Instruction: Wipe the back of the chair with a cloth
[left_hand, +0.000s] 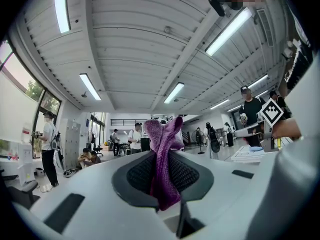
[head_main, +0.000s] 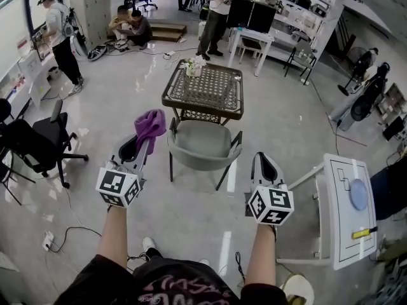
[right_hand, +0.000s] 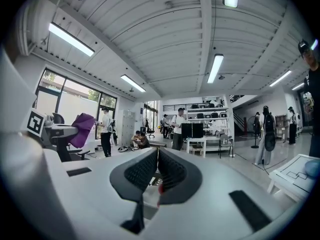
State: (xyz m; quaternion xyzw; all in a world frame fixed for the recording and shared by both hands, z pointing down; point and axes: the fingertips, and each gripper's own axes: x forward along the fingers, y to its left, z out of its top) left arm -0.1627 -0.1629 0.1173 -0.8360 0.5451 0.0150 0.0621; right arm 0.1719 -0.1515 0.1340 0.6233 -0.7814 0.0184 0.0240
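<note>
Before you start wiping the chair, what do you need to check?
1. Purple cloth pinched between the left gripper fingers: ok.
2. Cloth touching the chair: not ok, it is held off to the chair's left.
3. Right gripper empty, fingers together: ok.
4. Floor between the person and the chair free of obstacles: ok.
5. Cloth clean or damp: cannot tell.
</note>
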